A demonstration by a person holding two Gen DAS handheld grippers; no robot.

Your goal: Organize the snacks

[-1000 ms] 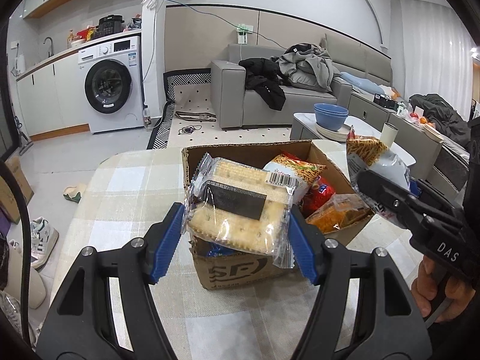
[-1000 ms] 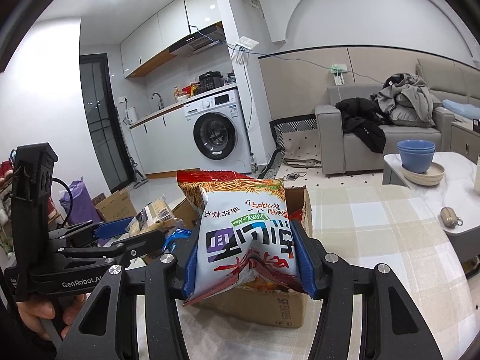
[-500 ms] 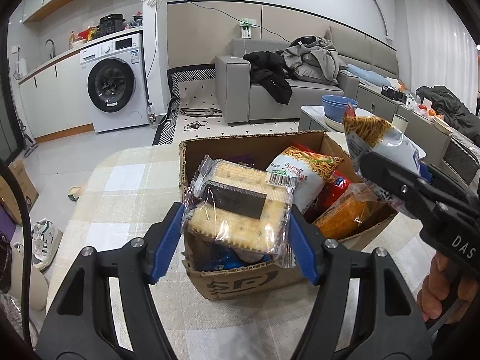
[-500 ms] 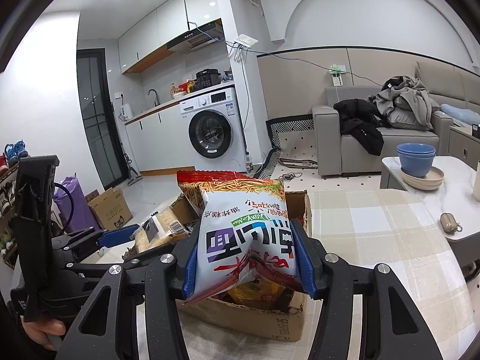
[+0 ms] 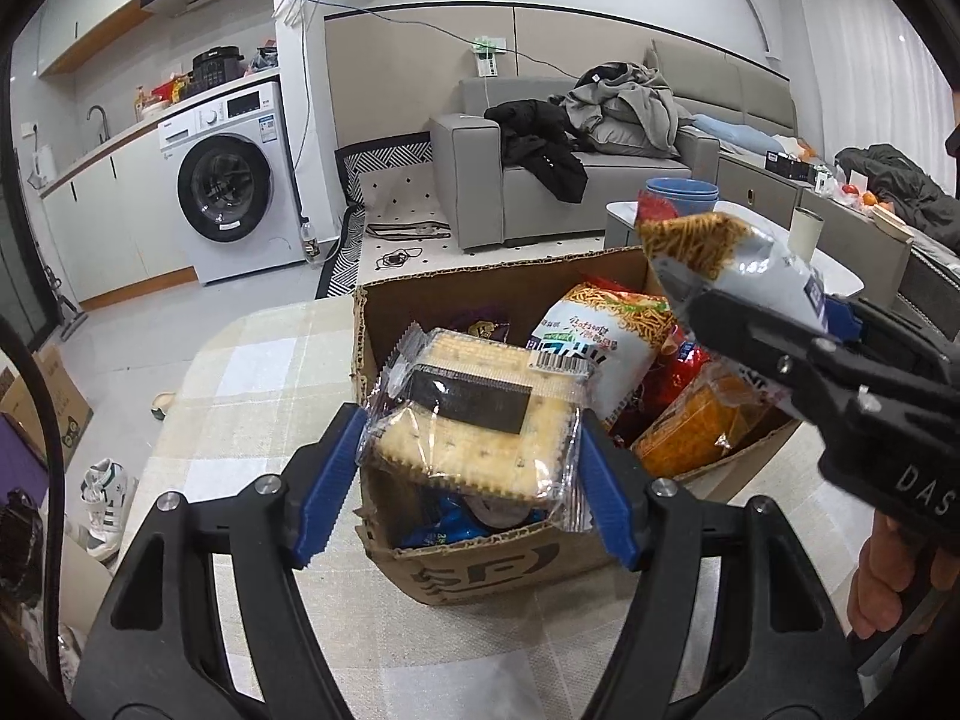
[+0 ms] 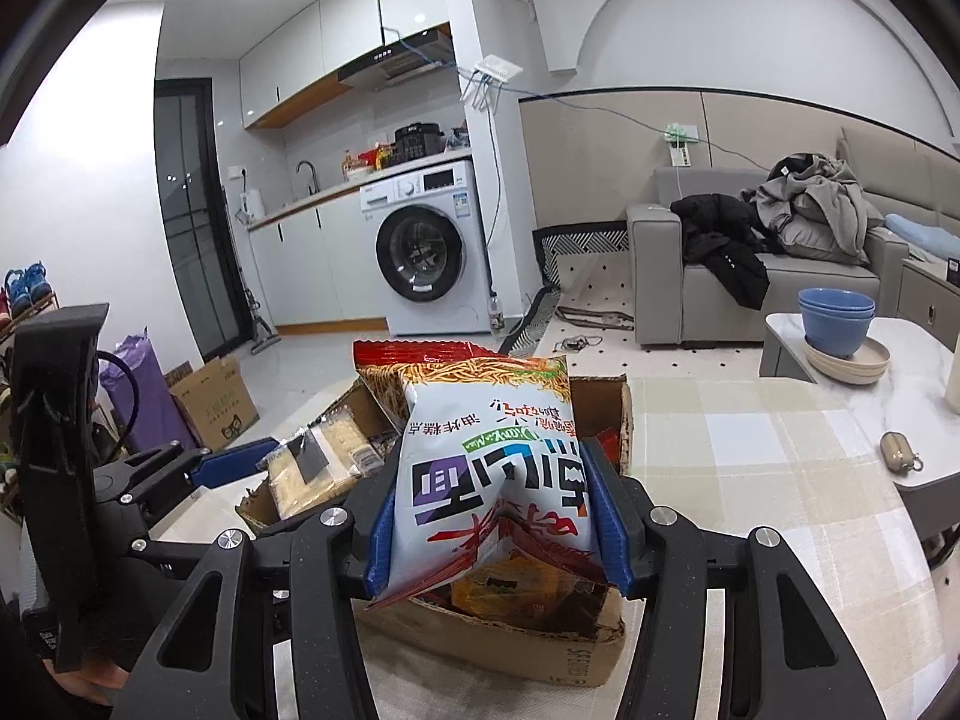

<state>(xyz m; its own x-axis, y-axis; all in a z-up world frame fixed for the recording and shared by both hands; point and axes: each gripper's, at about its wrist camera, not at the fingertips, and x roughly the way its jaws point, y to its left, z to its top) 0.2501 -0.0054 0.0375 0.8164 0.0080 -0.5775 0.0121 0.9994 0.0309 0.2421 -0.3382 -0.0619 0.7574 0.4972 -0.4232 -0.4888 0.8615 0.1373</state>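
An open cardboard box [image 5: 480,564] full of snack packs stands on the checked table. My left gripper [image 5: 468,450] is shut on a clear pack of square crackers [image 5: 474,420], which hangs over the box's near corner. Inside the box lie a white noodle-snack bag [image 5: 600,336], an orange pack [image 5: 690,426] and a blue pack [image 5: 444,528]. My right gripper [image 6: 498,516] is shut on another white noodle-snack bag [image 6: 492,450] with a red top, upside down, above the box's [image 6: 510,642] right end. The right wrist view shows the cracker pack [image 6: 318,462] at left.
The checked tablecloth [image 5: 252,396] spreads around the box. A small tan pouch [image 6: 900,450] lies at the table's right edge. Beyond stand a low table with blue bowls [image 6: 837,312], a grey sofa [image 5: 570,180] and a washing machine [image 5: 228,180]. A hand [image 5: 888,576] grips the right tool.
Both grippers have drawn nearer to the box with their packs still held. The cracker pack now sits lower over the box's near corner.
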